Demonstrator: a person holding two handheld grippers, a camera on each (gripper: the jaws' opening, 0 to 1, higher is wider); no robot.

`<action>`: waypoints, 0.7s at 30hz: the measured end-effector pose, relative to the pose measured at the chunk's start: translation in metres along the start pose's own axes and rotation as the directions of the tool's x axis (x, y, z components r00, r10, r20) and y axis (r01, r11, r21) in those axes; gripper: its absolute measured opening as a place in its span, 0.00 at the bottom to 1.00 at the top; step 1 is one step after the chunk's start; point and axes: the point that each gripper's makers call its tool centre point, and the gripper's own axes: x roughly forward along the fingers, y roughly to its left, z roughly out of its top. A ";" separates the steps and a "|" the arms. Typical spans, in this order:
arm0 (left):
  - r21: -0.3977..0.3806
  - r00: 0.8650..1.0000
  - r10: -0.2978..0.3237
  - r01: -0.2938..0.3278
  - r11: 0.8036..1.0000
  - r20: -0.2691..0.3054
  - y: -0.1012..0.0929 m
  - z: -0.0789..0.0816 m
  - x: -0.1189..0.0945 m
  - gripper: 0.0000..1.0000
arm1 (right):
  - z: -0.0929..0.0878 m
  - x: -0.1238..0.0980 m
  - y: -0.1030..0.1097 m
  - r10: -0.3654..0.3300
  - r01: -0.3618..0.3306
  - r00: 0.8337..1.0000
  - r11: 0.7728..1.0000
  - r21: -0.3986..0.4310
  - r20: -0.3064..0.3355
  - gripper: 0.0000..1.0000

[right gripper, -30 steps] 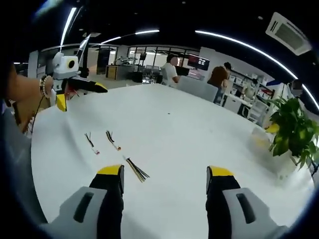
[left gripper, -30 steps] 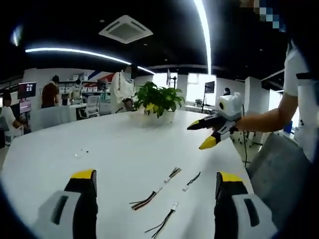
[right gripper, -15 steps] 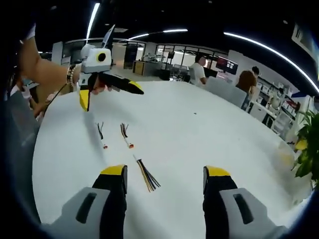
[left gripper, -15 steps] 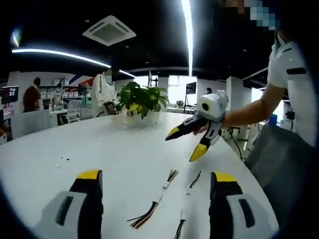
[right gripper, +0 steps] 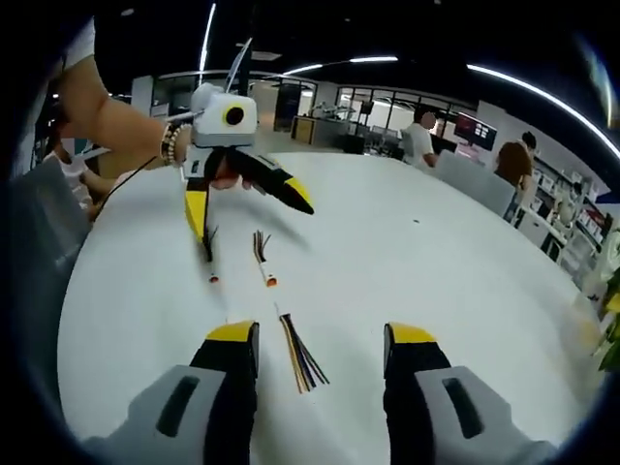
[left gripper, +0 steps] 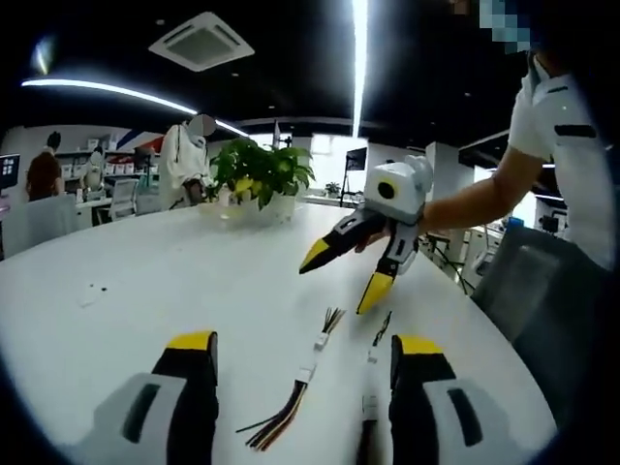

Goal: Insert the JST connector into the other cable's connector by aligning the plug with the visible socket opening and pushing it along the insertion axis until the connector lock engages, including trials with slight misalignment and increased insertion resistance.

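Three short cable pieces are seen lying loose on the white table, none of them held. In the left gripper view, a multicoloured cable with a small white connector and fanned bare wire ends lies between the left gripper's jaws; a second dark cable lies just beside it to the right, and a third connector end is seen close against the inner edge of the right-hand jaw. In the right gripper view the same pieces are laid out as a fanned multicoloured bundle between the right gripper's jaws, with two thinner leads beyond it, each ending in a small orange-tipped plug. Both grippers are held with jaws spread wide apart and nothing between them. Each is seen from the other's view hovering above the table, tilted downward toward the cables, held by a bare forearm; a beaded bracelet is worn at the left wrist. The jaws are black with yellow tips, grey-bodied at the base. The table surface is smooth and matte. A potted plant is placed at the far side.
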 end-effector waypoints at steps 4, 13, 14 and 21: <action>0.005 0.999 -0.010 0.010 1.000 -0.043 0.001 -0.014 0.007 0.62 | 0.001 0.008 0.010 0.061 -0.061 0.998 0.998 -0.027 0.017 0.39; -0.006 0.996 -0.036 0.035 0.999 -0.077 0.002 -0.026 0.012 0.45 | -0.004 0.025 0.025 0.153 -0.150 0.988 0.985 -0.079 0.031 0.28; -0.007 0.997 -0.036 0.035 0.999 -0.075 0.002 -0.026 0.011 0.44 | -0.004 0.025 0.027 0.172 -0.167 0.984 0.981 -0.096 0.038 0.27; -0.003 0.995 -0.059 0.059 0.998 -0.077 -0.001 -0.027 0.011 0.24 | 0.002 0.029 0.031 0.199 -0.189 0.977 0.973 -0.129 0.069 0.23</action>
